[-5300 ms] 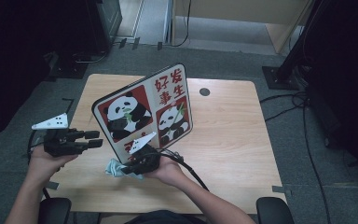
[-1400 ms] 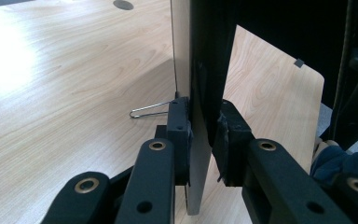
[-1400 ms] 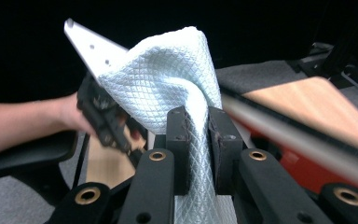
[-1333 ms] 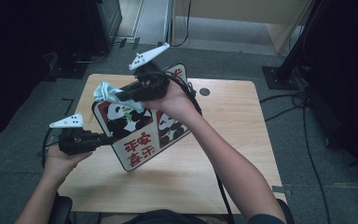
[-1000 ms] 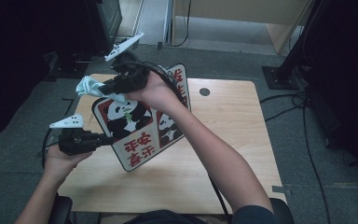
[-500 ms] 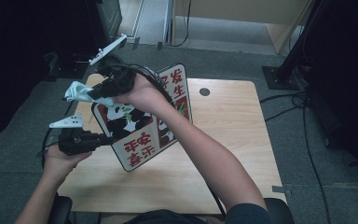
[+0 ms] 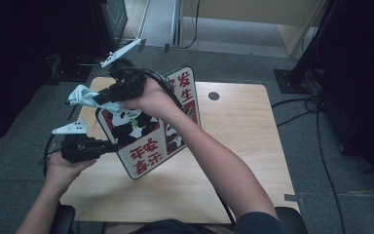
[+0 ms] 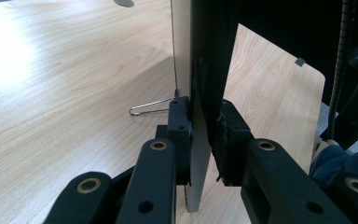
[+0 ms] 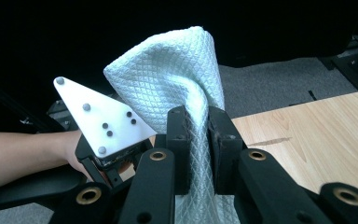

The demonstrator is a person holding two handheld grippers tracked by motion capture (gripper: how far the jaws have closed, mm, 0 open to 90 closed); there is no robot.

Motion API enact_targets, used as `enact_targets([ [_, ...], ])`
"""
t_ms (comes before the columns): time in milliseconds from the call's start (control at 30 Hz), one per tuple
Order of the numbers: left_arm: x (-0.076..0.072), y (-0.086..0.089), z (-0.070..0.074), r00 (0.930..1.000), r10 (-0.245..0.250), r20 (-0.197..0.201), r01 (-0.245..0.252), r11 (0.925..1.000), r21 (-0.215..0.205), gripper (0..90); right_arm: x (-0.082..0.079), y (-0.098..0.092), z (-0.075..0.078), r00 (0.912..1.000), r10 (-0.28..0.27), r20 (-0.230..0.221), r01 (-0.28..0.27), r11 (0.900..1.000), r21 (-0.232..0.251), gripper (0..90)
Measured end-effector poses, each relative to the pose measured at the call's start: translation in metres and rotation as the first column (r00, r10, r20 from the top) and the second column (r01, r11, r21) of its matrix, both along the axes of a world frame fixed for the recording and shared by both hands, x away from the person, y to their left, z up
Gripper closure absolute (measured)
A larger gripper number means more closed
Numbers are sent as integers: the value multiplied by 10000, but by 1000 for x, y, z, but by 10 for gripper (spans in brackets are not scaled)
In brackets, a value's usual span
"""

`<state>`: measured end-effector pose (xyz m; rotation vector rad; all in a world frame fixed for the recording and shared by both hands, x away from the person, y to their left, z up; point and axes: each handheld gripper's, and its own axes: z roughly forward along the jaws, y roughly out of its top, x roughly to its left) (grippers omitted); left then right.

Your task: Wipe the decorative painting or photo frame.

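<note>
High view: wooden table (image 7: 253, 146), grey carpet (image 7: 331, 204)

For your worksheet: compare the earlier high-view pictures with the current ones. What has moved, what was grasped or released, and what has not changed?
The right claw, shut on the pale cloth, rose from the near table edge and swept left over the panda board's top-left corner. The board was turned upside down. The left claw took hold of the board's left edge. The wooden table stayed as it was.
</note>
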<state>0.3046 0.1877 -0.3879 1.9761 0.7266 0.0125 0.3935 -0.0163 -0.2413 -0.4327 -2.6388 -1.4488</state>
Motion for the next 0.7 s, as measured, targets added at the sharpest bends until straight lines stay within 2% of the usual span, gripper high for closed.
enact_targets([
  [133,0,0,0,10000,1,-6,-1,10000,16,790,1,-1,0,10000,42,33,-43,10000,29,812],
  [300,-1,-1,1,10000,23,-16,-23,10000,49,790,4,-7,-1,9997,-202,-131,203,9998,75,812],
  [700,0,0,0,10000,17,-23,-17,10000,39,790,8,-13,-1,9990,-449,-62,449,9990,-3,812],
])
